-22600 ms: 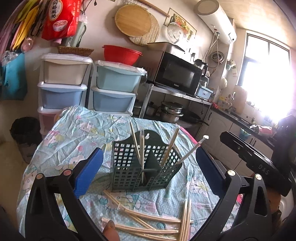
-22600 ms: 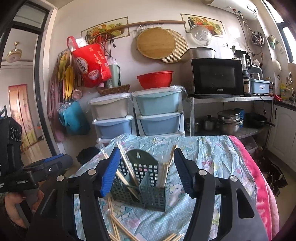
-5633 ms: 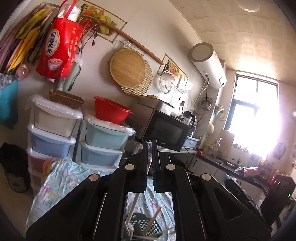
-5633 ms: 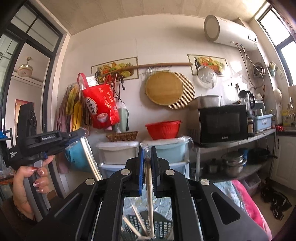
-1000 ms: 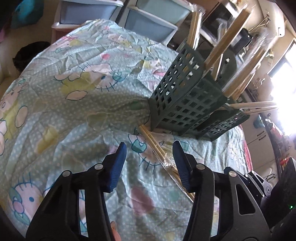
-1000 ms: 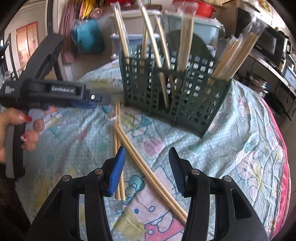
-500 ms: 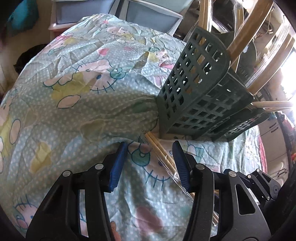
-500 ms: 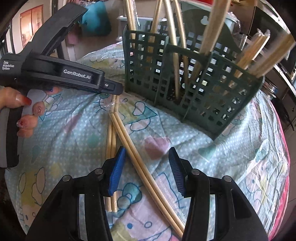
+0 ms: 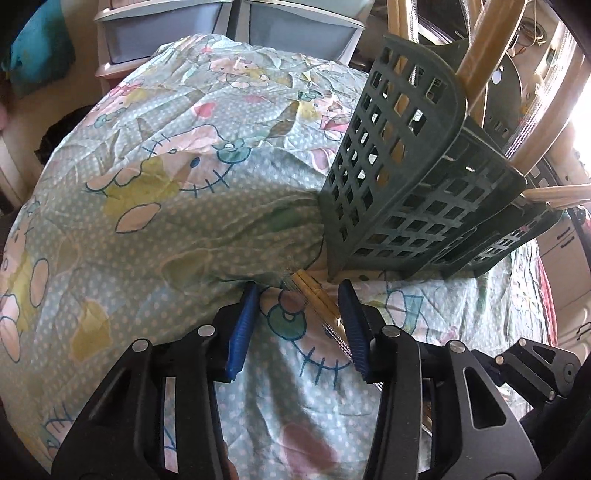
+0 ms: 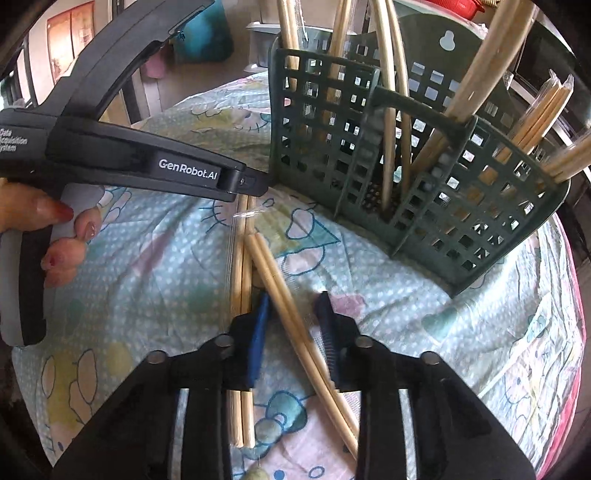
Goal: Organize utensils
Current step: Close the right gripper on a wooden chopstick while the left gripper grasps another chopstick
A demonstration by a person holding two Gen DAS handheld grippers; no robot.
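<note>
A dark green mesh utensil basket (image 9: 417, 192) (image 10: 424, 162) stands on the patterned cloth, with several wrapped wooden chopstick pairs upright in it. Two wrapped chopstick pairs lie on the cloth in front of it. My left gripper (image 9: 299, 291) is open, low on the cloth, its jaws either side of the tip of one pair (image 9: 317, 299). My right gripper (image 10: 293, 299) is open and straddles the diagonal pair (image 10: 291, 306). The other pair (image 10: 242, 295) lies just left of it. The left gripper's body (image 10: 122, 155) shows in the right wrist view.
The table has a light blue cartoon-print cloth (image 9: 166, 184) that is wrinkled near the basket. Plastic drawer units (image 9: 229, 26) stand behind the table. A teal bag (image 9: 33, 55) hangs at the far left.
Both grippers have moved lower and closer to the chopsticks by the basket. The right jaws have narrowed around the diagonal pair. The left jaws now frame the tip of a pair.
</note>
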